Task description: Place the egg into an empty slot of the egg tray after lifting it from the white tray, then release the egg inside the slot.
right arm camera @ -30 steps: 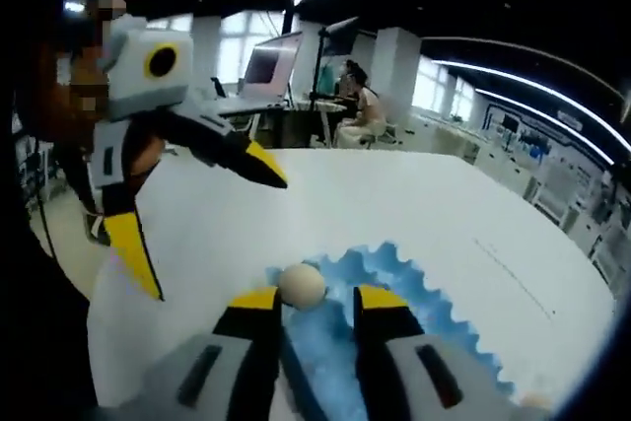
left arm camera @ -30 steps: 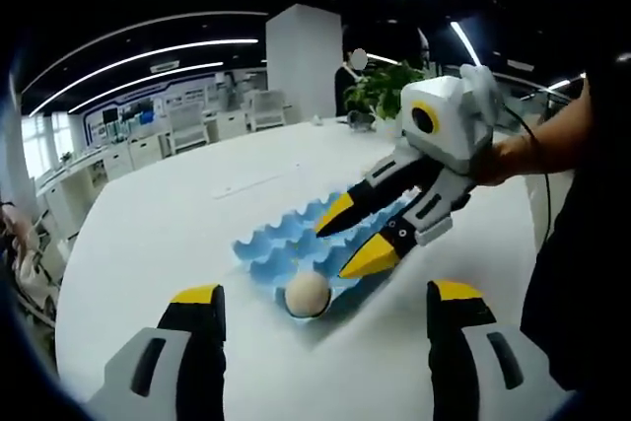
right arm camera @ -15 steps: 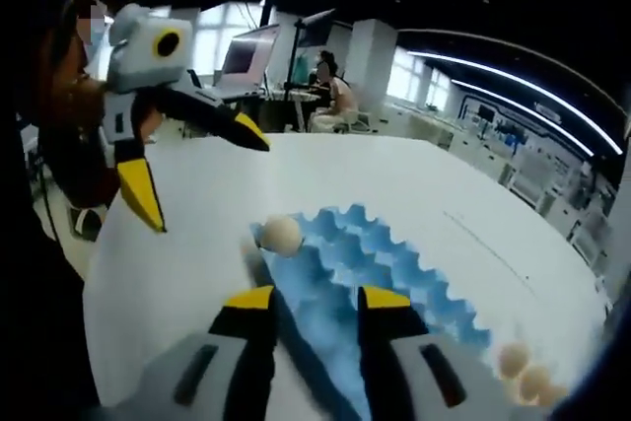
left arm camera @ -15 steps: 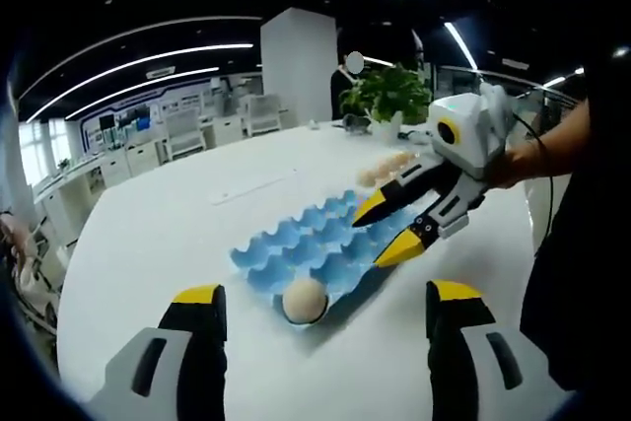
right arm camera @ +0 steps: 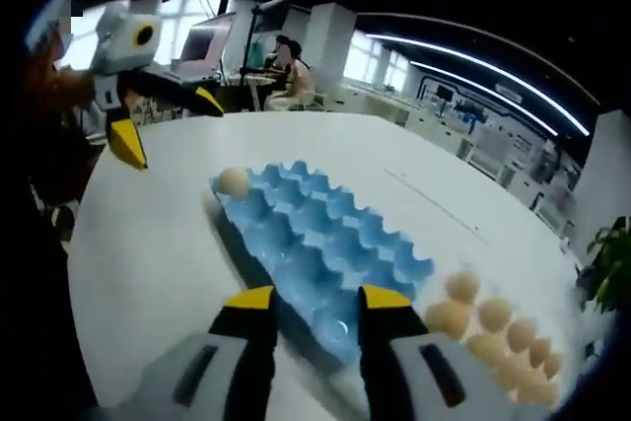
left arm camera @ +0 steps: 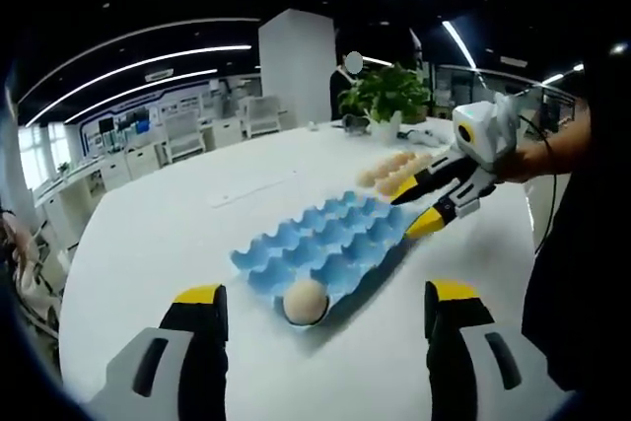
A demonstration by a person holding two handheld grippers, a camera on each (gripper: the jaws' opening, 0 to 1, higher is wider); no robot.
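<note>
Since the earlier frame, right gripper [left arm camera: 426,206] has drawn back from the egg tray [left arm camera: 330,244] toward the loose eggs [right arm camera: 493,327], fingers [right arm camera: 254,299] slightly parted, holding nothing. One egg [left arm camera: 305,300] sits in a corner slot. Left gripper [left arm camera: 320,295] hovers near it, fingers wide apart and empty, above the white counter [left arm camera: 168,234].

One egg [right arm camera: 233,181] in the blue egg tray's [right arm camera: 325,244] far corner slot, more eggs [right arm camera: 493,327] just beside it.

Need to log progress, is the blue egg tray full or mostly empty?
Mostly empty. The blue moulded egg tray holds a single beige egg in a corner slot; the other slots that show in both views are bare.
</note>
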